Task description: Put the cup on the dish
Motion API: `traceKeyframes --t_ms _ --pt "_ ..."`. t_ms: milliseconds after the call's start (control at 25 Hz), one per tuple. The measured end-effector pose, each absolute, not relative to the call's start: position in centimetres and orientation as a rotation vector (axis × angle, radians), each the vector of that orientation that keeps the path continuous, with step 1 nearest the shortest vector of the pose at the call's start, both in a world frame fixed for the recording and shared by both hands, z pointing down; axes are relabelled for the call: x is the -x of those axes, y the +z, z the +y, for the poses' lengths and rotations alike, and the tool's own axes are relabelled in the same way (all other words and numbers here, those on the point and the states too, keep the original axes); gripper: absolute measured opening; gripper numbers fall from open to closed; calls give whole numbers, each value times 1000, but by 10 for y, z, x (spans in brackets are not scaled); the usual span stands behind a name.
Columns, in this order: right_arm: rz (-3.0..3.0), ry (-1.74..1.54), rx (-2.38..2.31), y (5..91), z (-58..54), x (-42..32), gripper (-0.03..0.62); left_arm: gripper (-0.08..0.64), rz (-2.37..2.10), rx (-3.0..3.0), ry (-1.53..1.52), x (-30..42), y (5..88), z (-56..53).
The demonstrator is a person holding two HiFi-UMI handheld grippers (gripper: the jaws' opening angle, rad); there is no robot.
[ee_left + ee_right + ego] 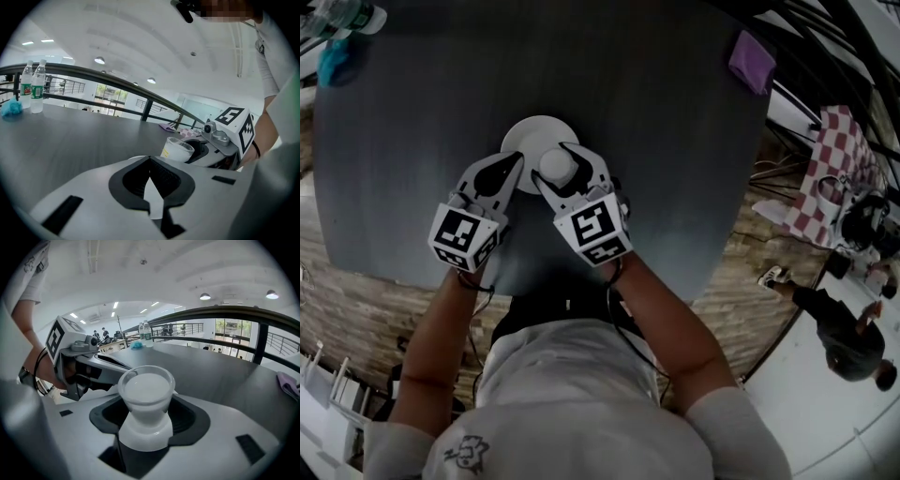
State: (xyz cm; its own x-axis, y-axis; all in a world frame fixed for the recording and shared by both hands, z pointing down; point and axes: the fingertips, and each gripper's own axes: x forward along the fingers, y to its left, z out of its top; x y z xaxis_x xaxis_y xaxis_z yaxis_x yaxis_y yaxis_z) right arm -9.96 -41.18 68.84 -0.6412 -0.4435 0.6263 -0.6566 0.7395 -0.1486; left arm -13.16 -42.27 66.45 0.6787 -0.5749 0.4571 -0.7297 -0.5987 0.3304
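A white dish [529, 132] lies on the dark round table [656, 141]. A small frosted white cup [555, 164] [146, 394] stands upright between the jaws of my right gripper [559, 157] [146, 403], which is shut on it at the dish's near right rim. I cannot tell whether the cup touches the dish. My left gripper [516, 161] [150, 161] is right beside it, over the dish's near left edge, jaws shut and holding nothing. From the left gripper view the cup [177, 149] shows just past the jaws.
A purple cloth [753, 61] lies at the table's far right. Two water bottles [33, 86] and a teal cloth [337, 58] stand at the far left edge. A railing runs behind the table. Below at the right are a checkered cloth [834, 169] and a person [844, 328].
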Motion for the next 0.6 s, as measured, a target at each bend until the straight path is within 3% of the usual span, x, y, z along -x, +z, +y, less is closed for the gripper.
traceKeyframes --t_ms 600 --pt "-2340 469 -772 712 -408 110 265 8 -1035 -2372 420 134 681 -422"
